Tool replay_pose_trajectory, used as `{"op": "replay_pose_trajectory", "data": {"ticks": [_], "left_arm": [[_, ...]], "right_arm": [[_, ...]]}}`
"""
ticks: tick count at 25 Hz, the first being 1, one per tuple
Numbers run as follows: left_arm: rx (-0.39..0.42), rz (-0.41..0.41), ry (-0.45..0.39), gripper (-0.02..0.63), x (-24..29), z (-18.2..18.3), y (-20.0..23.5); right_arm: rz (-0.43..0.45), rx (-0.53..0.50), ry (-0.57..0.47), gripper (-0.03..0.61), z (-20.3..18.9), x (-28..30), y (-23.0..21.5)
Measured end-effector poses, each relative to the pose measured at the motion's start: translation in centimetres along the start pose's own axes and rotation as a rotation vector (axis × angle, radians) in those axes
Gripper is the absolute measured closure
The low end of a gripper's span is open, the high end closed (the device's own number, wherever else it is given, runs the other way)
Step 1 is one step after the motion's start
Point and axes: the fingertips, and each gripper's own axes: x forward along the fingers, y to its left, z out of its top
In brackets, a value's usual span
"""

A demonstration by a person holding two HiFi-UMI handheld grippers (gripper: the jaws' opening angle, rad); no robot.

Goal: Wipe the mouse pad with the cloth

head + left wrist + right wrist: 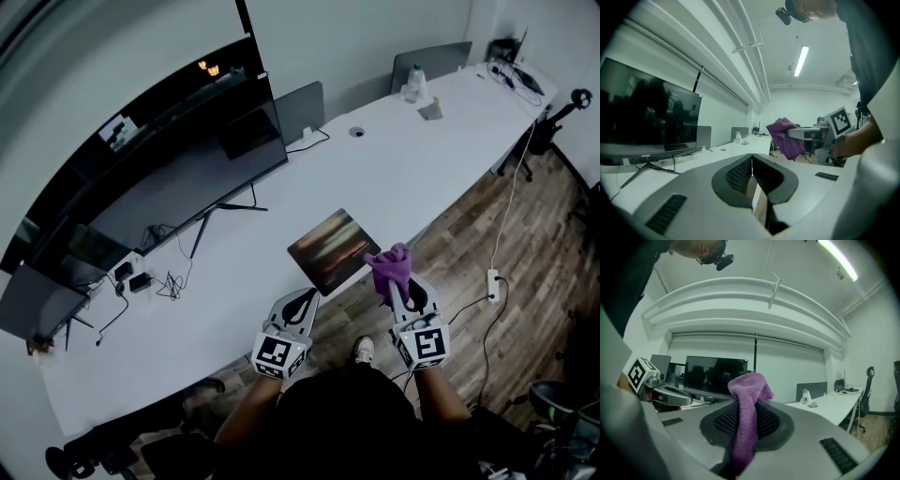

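Note:
A dark, brownish mouse pad (331, 248) lies at the front edge of the long white table (394, 169). My right gripper (397, 284) is shut on a purple cloth (390, 267), which bunches above its jaws (746, 399) just off the pad's right corner. From the left gripper view the same cloth (784, 137) hangs from the other gripper. My left gripper (302, 305) is held near the pad's front corner, its jaws closed together with nothing between them (752, 180).
A large dark monitor (183, 178) on a stand fills the table's left. Cables and adapters (141, 279) lie beside it. A bottle (414, 86) and a small object stand far right. Chairs (300, 111) sit behind the table. A power strip (493, 284) lies on the wood floor.

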Motion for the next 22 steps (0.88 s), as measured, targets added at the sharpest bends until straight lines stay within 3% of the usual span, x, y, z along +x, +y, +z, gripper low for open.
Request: {"op": "replay_pose_trajectory", "data": {"ticks": [6, 14, 22], "left_arm": [[-0.023, 0.085, 0.042, 0.592, 1.1, -0.9, 0.9], [-0.037, 0.228, 0.028, 0.592, 3.0, 0.1, 2.1], [-0.043, 0.369, 0.048, 0.592, 1.6, 0.3, 3.3]], "right_arm": [[0.087, 0.024, -0.015, 0.511, -1.0, 2.5, -1.5], [0.205, 0.050, 0.001, 0.509, -2.0, 5.3, -2.5], [0.327, 0.128, 0.014, 0.509, -2.2, 8.7, -2.0]]}}
